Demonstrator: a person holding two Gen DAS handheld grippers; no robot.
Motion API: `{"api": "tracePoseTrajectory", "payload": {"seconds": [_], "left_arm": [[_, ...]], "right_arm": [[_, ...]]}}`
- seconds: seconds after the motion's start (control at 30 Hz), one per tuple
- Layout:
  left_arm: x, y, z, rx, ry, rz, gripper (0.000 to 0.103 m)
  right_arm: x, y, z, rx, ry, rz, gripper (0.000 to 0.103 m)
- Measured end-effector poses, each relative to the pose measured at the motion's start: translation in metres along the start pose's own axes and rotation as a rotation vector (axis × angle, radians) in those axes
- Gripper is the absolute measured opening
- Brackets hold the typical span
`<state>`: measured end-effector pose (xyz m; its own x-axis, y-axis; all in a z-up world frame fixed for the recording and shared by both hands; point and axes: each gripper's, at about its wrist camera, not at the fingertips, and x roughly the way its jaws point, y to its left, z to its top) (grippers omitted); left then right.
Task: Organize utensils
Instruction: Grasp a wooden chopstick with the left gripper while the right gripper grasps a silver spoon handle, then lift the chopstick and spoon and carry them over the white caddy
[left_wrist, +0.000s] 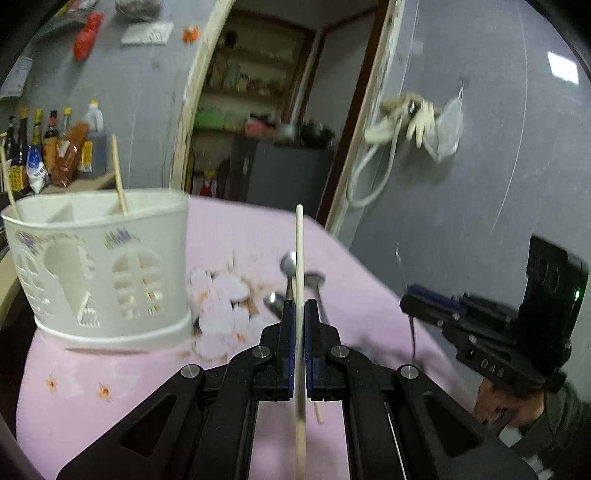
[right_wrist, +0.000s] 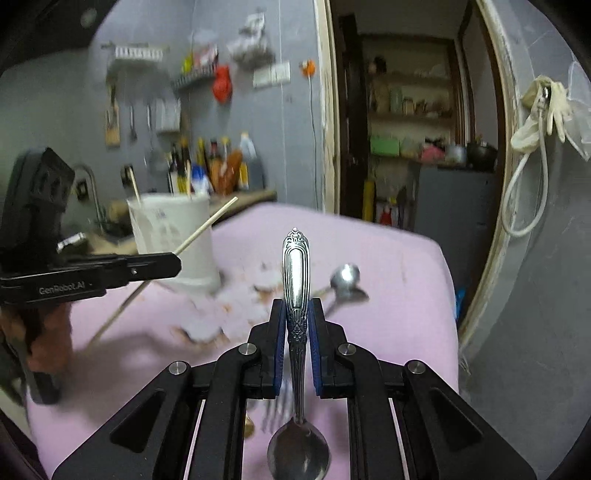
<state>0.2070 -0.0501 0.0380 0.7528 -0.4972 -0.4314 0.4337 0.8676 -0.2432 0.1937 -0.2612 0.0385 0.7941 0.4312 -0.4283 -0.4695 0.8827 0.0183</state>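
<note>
My left gripper (left_wrist: 300, 308) is shut on a pale wooden chopstick (left_wrist: 300, 258), which stands up between the blue pads; from the right wrist view the same gripper (right_wrist: 173, 264) and chopstick (right_wrist: 207, 225) show at the left. My right gripper (right_wrist: 296, 306) is shut on a silver spoon (right_wrist: 295, 269), ornate handle up, bowl hanging low toward the camera; this gripper (left_wrist: 408, 301) appears at the right of the left wrist view. A white perforated utensil holder (left_wrist: 103, 266) with dividers stands on the pink cloth (left_wrist: 351, 317) and holds two chopsticks (left_wrist: 119, 173). The holder (right_wrist: 173, 236) stands beyond the left gripper.
Loose metal spoons (left_wrist: 291, 271) lie on the cloth ahead of the left gripper, and two spoons (right_wrist: 345, 282) lie right of the held one. A fork (right_wrist: 275, 410) and another chopstick (left_wrist: 317, 411) lie near the cameras. Sauce bottles (left_wrist: 48, 147) line a counter behind. A doorway opens beyond the cloth's far edge.
</note>
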Motion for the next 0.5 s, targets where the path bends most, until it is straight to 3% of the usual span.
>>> {"api": "tracePoseTrajectory", "payload": {"seconds": [0.1,0.5], "left_arm": [[-0.010,0.001,0.009,-0.011,-0.044,0.011,0.002],[-0.031,0.014,0.023,-0.059,-0.121,0.017,0.002]], "right_arm": [[-0.003,0.005,0.008,0.010,-0.061,0.015,0.010],[-0.008,0.009,0.023,0.049,-0.164,0.049,0.010]]}}
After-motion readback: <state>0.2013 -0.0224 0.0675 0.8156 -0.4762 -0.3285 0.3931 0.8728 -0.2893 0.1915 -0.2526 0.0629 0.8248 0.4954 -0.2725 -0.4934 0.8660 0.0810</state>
